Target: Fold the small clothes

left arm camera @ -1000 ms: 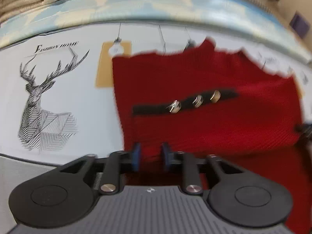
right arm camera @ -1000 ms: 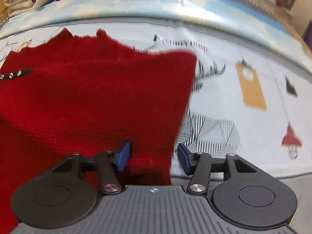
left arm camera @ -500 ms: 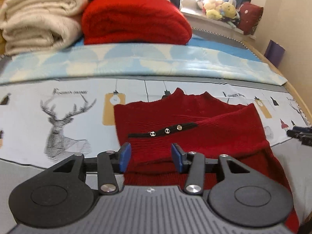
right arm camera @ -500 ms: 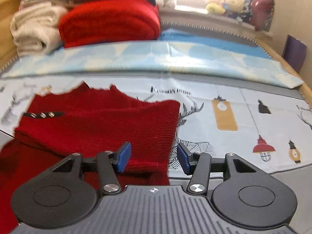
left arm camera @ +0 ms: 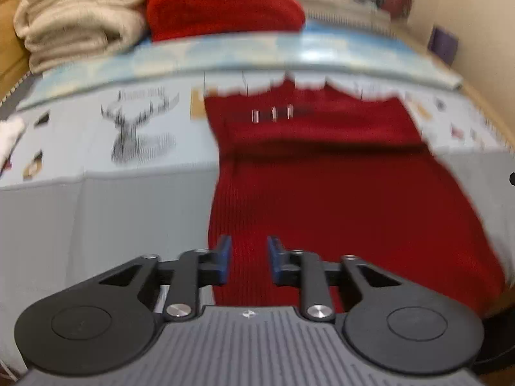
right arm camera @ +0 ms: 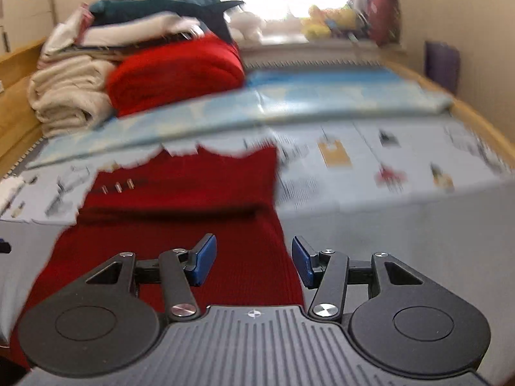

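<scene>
A red knit garment (left arm camera: 338,193) lies on the printed mat (left arm camera: 96,148), its upper part with a dark strip of three metal buttons (left arm camera: 273,114) folded over the lower part. My left gripper (left arm camera: 247,259) hovers over the garment's near left edge. Its jaws are closing with a gap still between the blue pads, and they press on nothing. In the right wrist view the same garment (right arm camera: 193,225) spreads toward me. My right gripper (right arm camera: 254,262) stands open above its near right edge, holding nothing.
At the back, folded beige blankets (right arm camera: 67,96) sit beside a folded red blanket (right arm camera: 173,74) under more piled clothes. A light blue sheet (right arm camera: 322,96) lies behind the mat. Soft toys (right arm camera: 328,22) line the window sill, and a purple bag (right arm camera: 441,61) leans at the right wall.
Both grippers have pulled back and up from the garment's folded top toward its near edge. The left jaws widened, then narrowed again. The right jaws kept their width.
</scene>
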The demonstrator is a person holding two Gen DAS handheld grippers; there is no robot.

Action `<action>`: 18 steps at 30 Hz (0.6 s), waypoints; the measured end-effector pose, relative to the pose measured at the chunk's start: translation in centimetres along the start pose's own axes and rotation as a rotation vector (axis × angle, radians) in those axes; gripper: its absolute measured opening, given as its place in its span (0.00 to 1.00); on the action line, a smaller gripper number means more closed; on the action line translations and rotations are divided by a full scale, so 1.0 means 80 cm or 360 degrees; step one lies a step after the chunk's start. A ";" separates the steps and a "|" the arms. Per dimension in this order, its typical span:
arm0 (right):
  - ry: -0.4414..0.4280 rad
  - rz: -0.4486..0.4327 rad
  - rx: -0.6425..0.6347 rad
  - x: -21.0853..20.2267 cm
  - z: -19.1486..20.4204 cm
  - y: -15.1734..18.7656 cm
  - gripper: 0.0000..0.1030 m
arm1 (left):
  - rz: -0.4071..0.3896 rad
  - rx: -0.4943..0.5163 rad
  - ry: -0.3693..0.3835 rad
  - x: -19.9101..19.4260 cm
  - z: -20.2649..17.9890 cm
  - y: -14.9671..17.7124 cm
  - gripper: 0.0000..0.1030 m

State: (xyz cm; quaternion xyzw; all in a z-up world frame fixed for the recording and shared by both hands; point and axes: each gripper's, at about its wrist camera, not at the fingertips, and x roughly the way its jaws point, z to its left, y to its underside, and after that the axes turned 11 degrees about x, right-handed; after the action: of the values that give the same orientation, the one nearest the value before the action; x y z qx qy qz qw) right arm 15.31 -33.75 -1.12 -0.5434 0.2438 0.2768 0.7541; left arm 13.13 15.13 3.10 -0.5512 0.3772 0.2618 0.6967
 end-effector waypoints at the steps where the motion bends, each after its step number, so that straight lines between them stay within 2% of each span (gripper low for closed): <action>1: 0.0040 0.0046 0.0010 0.004 -0.007 0.013 0.49 | 0.0038 0.0021 -0.0014 0.005 -0.004 0.010 0.18; 2: 0.0082 0.0074 0.0033 0.008 -0.014 0.026 0.41 | 0.0064 0.0034 -0.0024 0.008 -0.007 0.017 0.17; 4: 0.0107 0.0113 0.0105 0.014 -0.029 0.042 0.37 | 0.0101 0.0025 -0.0015 0.010 -0.010 0.028 0.17; 6: 0.0204 0.0216 0.0149 0.023 -0.035 0.046 0.30 | 0.0122 -0.0003 0.0000 0.009 -0.011 0.034 0.17; 10: 0.0139 0.0159 0.0113 0.008 -0.033 0.042 0.31 | 0.0156 -0.0043 0.0018 -0.003 -0.020 0.039 0.17; 13: 0.0141 0.0176 0.0066 0.002 -0.034 0.056 0.31 | 0.0087 -0.0086 0.0066 -0.020 -0.023 0.040 0.17; 16: 0.0133 0.0221 0.0026 0.003 -0.031 0.063 0.31 | 0.0006 -0.0217 0.0170 -0.018 -0.015 0.062 0.17; 18: 0.0131 0.0210 -0.0032 0.001 -0.028 0.065 0.36 | 0.0041 -0.0273 0.0185 -0.003 -0.011 0.084 0.17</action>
State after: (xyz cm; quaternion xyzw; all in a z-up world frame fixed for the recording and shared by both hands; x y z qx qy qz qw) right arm 11.71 -34.56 -5.37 -0.5445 0.3071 0.3059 0.7181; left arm 7.52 16.04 -0.66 -0.6181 0.4004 0.2696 0.6205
